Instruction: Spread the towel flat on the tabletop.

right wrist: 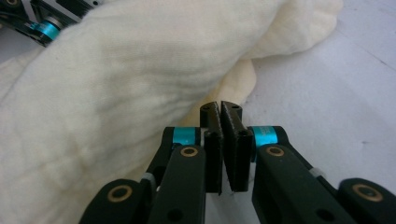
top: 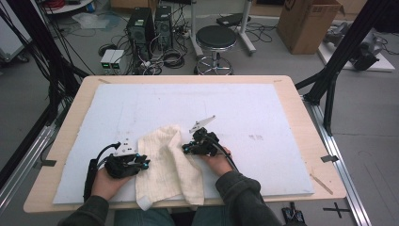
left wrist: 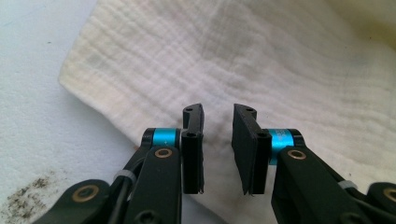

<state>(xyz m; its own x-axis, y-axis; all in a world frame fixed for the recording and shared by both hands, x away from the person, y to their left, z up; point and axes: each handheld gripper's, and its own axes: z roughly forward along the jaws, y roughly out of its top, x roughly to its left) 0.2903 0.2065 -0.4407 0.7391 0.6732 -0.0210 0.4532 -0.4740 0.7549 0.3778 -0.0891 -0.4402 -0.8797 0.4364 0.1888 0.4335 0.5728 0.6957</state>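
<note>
The right gripper (right wrist: pixel 220 140) has its jaws pressed together; whether a thin edge of the cloth (top: pixel 167 162) is pinched between them is hard to make out. The left gripper (left wrist: pixel 218 149) holds its jaws spread just over the cloth's left side, gripping nothing, probably to catch that edge. The cream cloth lies crumpled at the near middle of the desk (top: pixel 70 122), between both hands, likely for spreading or folding. Its near end hangs off the desk edge.
</note>
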